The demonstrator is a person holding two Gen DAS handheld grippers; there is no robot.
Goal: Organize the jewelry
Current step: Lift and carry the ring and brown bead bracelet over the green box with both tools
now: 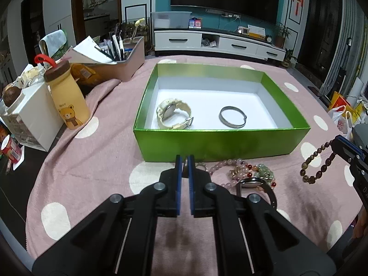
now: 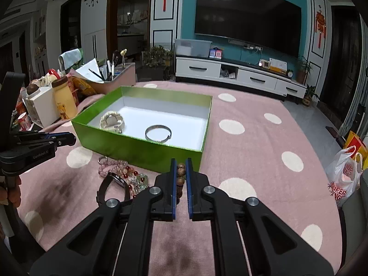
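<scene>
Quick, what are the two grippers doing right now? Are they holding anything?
Left gripper: shut, pinching something small and dark I cannot identify.
Right gripper: shut on the brown bead bracelet, which hangs off the table.

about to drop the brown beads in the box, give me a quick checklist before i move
1. Right gripper shut on the brown bead bracelet: ok.
2. Bracelet hanging clear of the tablecloth: ok, in the left wrist view the loop dangles free.
3. Green box open, white floor bare to the right of the metal bangle: ok.
4. Cream watch and bangle lying apart: ok.
5. Left gripper shut; what it pinches: cannot tell, something small and dark.
6. Pile of bead bracelets and dark watch outside the box: not ok, still to sort.
</scene>
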